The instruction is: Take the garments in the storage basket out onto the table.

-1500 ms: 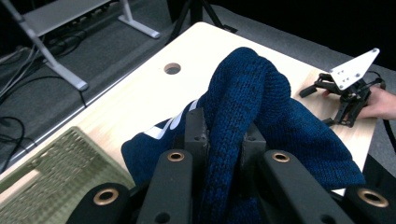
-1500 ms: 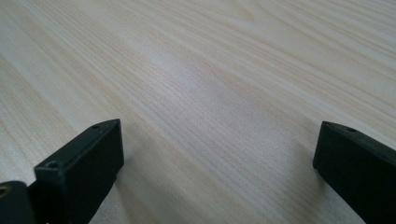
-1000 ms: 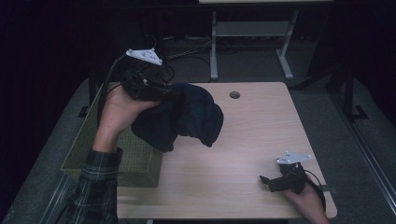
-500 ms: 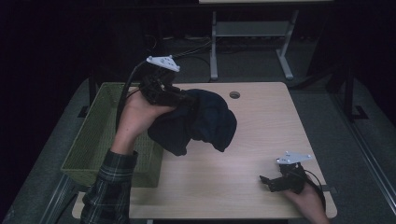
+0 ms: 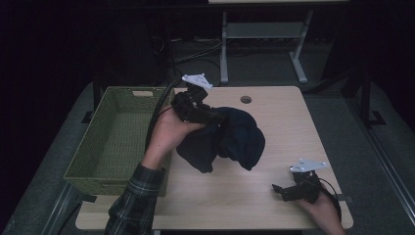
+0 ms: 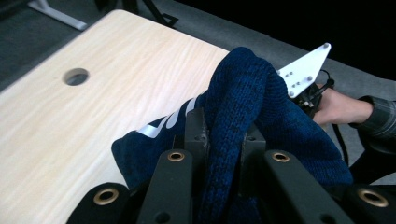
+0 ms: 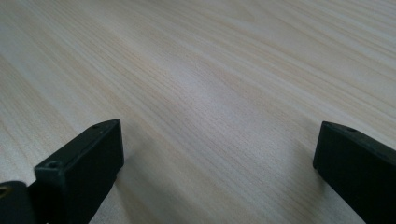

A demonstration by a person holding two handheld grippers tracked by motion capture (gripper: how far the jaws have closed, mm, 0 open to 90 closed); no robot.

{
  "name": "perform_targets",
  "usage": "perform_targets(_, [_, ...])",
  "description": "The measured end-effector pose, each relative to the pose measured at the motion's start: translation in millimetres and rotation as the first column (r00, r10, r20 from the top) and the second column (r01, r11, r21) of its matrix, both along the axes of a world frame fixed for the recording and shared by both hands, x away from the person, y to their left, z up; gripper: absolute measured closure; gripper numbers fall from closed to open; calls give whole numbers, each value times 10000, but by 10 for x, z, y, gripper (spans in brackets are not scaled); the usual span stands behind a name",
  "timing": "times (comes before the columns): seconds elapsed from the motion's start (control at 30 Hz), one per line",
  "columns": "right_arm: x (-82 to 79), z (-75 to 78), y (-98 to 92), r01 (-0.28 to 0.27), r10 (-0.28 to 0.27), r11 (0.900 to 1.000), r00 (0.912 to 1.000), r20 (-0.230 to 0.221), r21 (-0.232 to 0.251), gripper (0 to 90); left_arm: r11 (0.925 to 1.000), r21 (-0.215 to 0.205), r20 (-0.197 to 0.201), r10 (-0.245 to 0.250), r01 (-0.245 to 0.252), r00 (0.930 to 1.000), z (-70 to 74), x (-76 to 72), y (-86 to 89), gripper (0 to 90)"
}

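Counted on and around the table:

One dark blue knitted garment, bunched into a single heap, with one pale stripe marking on its fabric.

One green woven basket, at the table's left edge.

One wooden table, with one round hole in its top.

Two handheld grippers: left gripper and right gripper, each with two black jaws, each topped by one grey three-cornered plate.

Two hands, one per gripper; one plaid sleeve on the left forearm.

One white-legged frame beyond the far edge of the table, two legs showing.
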State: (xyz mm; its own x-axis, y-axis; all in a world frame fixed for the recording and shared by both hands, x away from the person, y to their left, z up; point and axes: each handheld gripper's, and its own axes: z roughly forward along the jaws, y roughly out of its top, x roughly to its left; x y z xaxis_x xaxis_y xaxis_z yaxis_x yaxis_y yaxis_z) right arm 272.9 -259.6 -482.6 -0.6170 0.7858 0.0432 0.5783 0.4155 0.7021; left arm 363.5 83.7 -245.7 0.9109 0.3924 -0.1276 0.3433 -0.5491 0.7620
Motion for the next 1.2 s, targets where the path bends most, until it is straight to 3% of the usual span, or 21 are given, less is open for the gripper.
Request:
perform_targets(0.43, [0,0,0,-2,2,10000,10000,-5,-1,14,9986,-52,-655,-525,522,9965,-425,5,-370,789])
perform_targets(0.53, [0,0,0,-1,1,10000,10000,-5,0,14,9985,-64,-682,-548,544,9962,-476,10,-403,789])
perform_targets(0.63, [-1,0,0,1,-1,10000,10000,-6,-1,14,9989,-63,-877,-473,470,9950,-621,41,-456,789])
perform_targets(0.97, [3,-2,-2,-26,26,10000,10000,13,-21,14,9996,-293,-1416,-34,-8,9899,-953,168,-378,790])
perform_targets(1.2, [4,-3,-5,-32,32,10000,10000,28,-64,14,9973,-56,-1648,716,-735,9837,-1175,251,-237,790])
